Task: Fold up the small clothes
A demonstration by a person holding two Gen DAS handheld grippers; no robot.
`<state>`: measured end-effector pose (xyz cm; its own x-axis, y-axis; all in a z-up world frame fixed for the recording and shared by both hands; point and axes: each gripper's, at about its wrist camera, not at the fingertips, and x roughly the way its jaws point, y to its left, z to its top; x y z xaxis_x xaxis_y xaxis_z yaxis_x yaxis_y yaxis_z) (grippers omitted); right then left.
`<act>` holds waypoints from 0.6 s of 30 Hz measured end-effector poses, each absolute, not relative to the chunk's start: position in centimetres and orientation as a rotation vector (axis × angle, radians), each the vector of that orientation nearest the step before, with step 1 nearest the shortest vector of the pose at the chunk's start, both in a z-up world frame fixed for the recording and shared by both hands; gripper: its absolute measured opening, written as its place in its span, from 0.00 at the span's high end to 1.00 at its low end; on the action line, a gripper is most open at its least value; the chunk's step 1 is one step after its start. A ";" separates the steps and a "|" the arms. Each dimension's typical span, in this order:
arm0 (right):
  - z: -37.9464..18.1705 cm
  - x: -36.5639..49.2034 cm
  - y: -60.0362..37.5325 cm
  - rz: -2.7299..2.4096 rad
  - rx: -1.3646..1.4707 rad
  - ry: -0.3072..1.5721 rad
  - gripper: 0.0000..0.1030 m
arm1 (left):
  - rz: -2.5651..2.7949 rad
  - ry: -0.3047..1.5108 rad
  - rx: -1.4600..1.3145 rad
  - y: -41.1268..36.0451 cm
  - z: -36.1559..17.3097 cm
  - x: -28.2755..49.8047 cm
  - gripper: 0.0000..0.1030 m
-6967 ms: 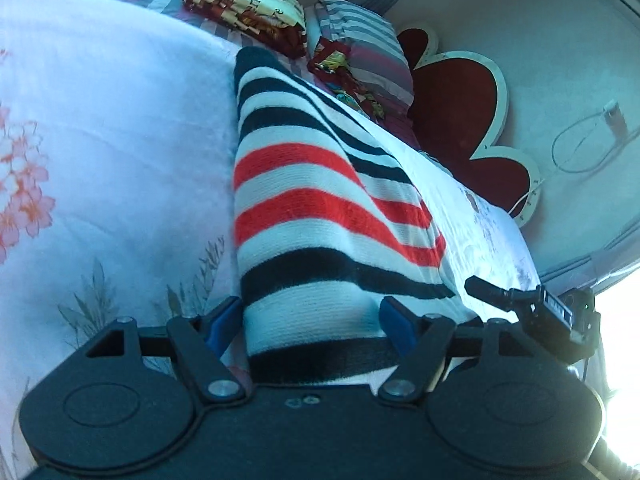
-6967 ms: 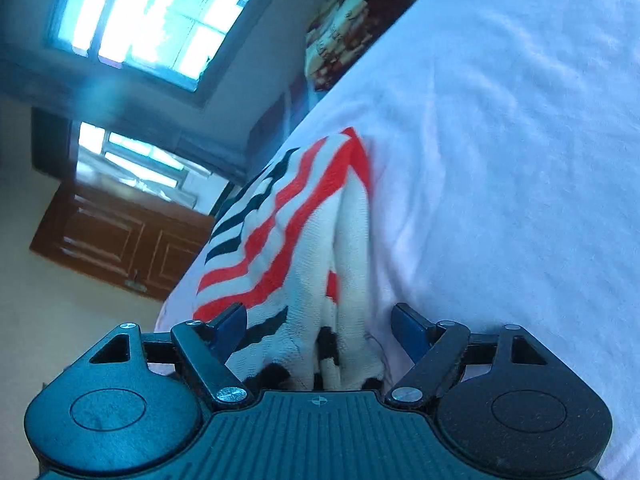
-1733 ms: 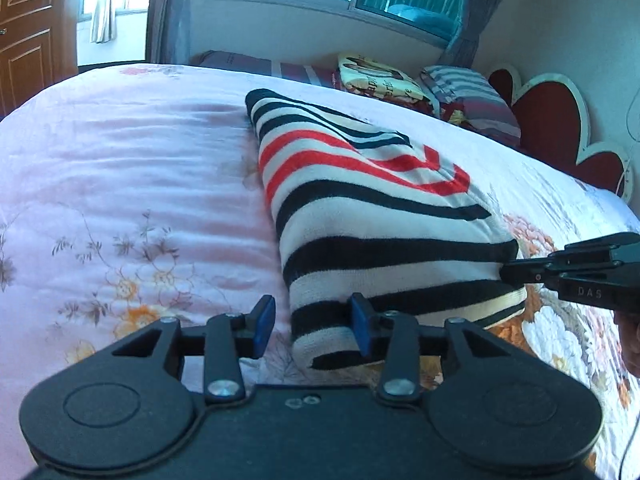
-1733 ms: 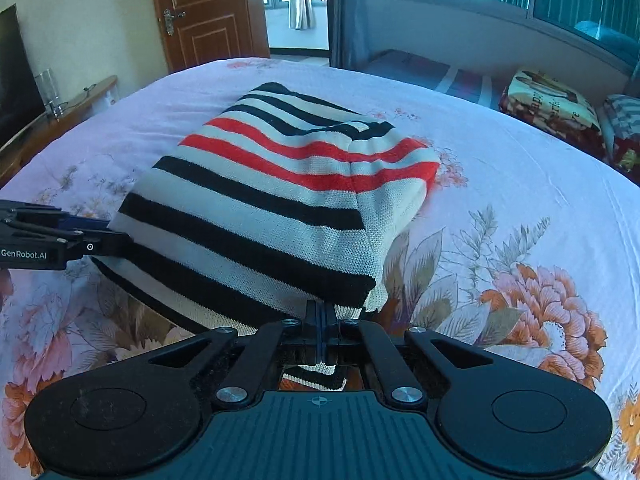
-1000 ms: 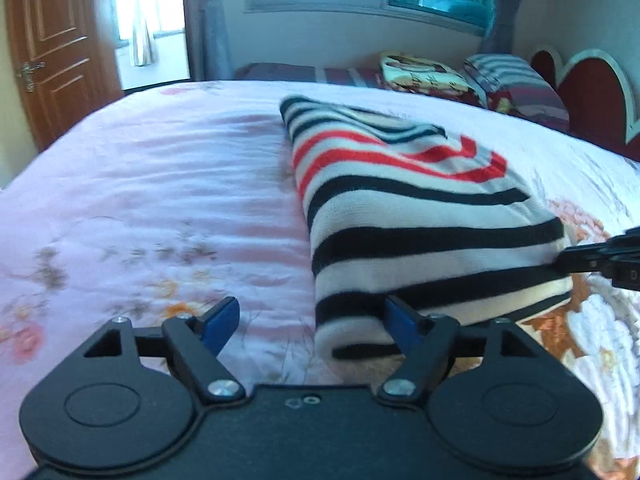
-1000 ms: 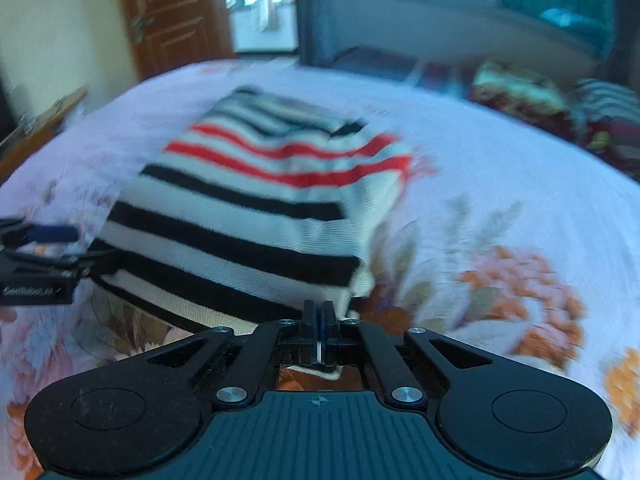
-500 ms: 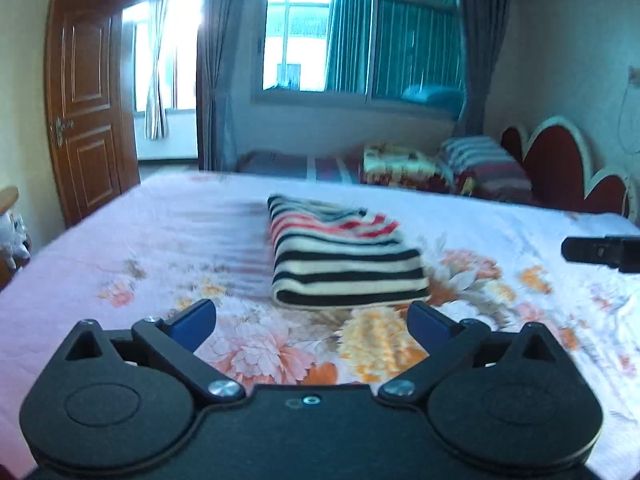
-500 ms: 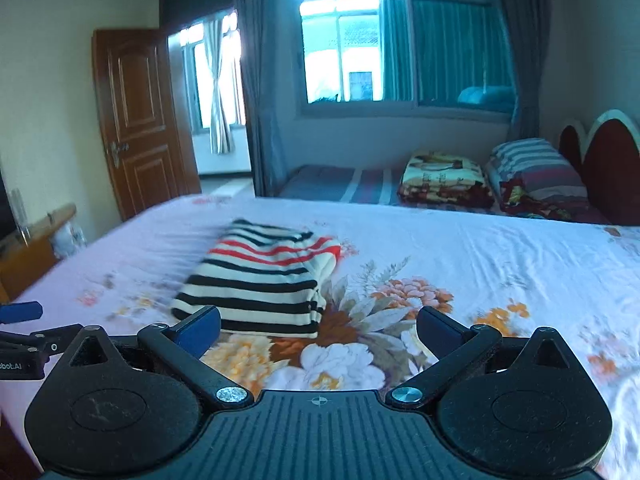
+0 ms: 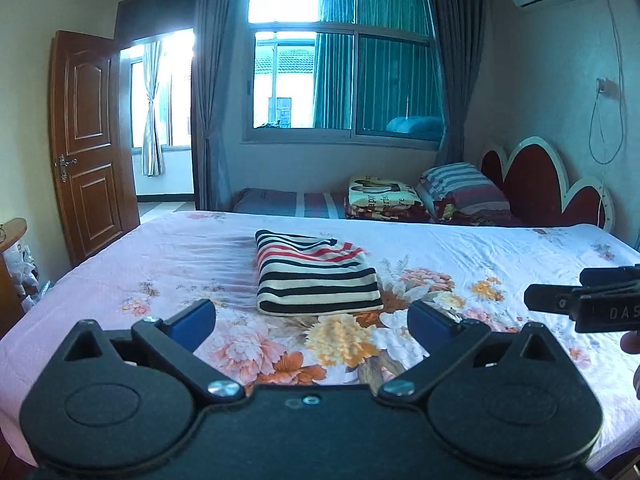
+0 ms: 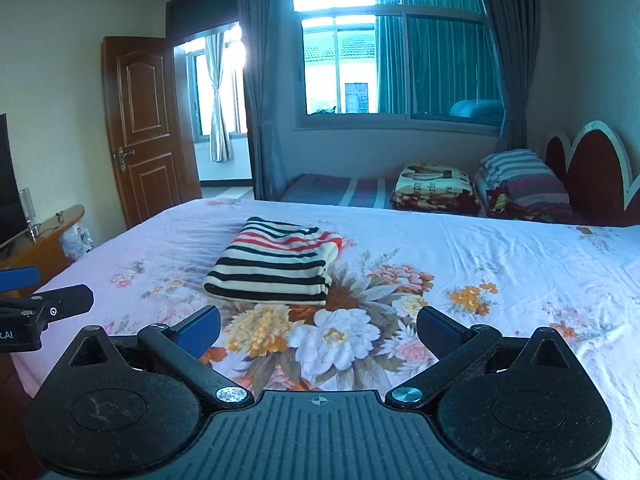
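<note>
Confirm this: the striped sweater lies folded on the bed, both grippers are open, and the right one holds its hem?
Not quite. The right gripper holds nothing: in the right wrist view its jaws stand apart over the bed, short of the folded sweater. The left gripper is open too.

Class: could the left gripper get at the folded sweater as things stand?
Probably yes. The left gripper is open and empty, and only bare bedsheet lies between it and the sweater. The right gripper stands off to the side.
</note>
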<state>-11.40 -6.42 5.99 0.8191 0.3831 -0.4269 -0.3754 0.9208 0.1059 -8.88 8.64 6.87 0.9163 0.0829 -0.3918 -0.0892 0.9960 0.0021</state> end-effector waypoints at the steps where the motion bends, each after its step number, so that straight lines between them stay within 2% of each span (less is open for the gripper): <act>1: 6.1 -11.6 -6.5 0.402 0.017 0.454 0.00 | 0.087 0.399 -0.016 8.7 6.9 -9.0 0.02; 18: 7.5 -12.6 -7.6 0.398 0.023 0.424 0.00 | 0.106 0.372 -0.020 7.8 7.6 -10.1 0.02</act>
<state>-12.55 -7.57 7.51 0.8358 0.3806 -0.3957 -0.3711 0.9228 0.1037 -10.15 7.81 7.57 0.9261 0.0996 -0.3640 -0.1071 0.9942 -0.0005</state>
